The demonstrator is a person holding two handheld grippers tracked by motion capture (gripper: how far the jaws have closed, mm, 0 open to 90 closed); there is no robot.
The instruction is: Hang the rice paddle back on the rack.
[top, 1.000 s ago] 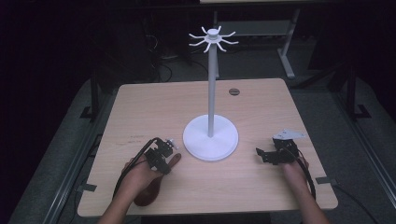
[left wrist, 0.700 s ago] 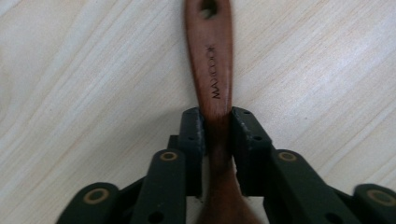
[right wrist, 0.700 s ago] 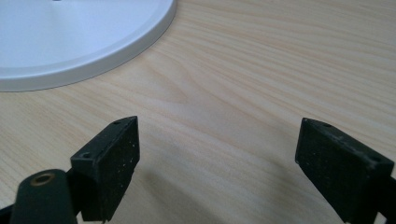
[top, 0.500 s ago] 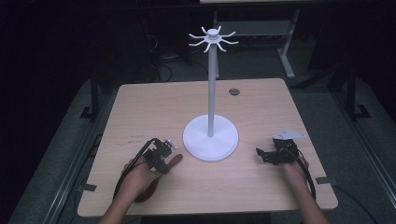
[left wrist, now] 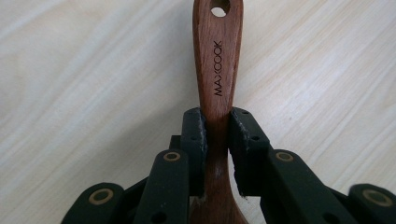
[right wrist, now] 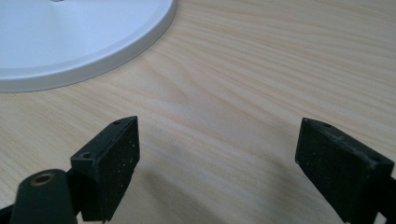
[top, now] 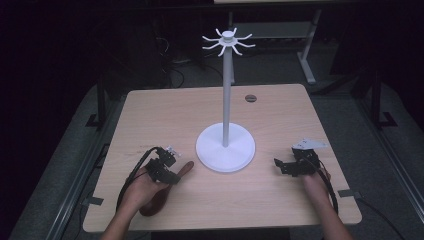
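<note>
Table (top: 280, 200) of pale wood, person seated at its near edge, forearms coming in from below.

White rack (top: 226, 146): round base set mid-table, thin pole rising to a crown of hook arms (top: 228, 42) well above the surface. Nothing hangs on it.

Wooden spoon (left wrist: 217, 70), reddish-brown, lying flat on the table near the left front, just left of the rack base. In the high view its handle end pokes out toward the base and the bowl end lies back under the left hand. Handle carries a maker's stamp and a hanging hole at its tip.

Left gripper (left wrist: 216, 133): jaws have just been closing, and both pads now sit against the sides of the handle, spoon pinched between them a little below the stamp. Spoon looks to be resting on the table, not lifted.

Right gripper (right wrist: 217, 154): jaws spread wide, nothing between them, held low over bare wood to the right of the rack base; rim of the base at the top left of its view.

Step in hand, as I read it: grasp of the spoon just completed, lift not begun.

Next move, by my judgement: raise the spoon clear, tip it handle-up, bring the hole to one hook arm. Grip sits near the hole, so aim must be fine. The right gripper could steady the pole.
</note>
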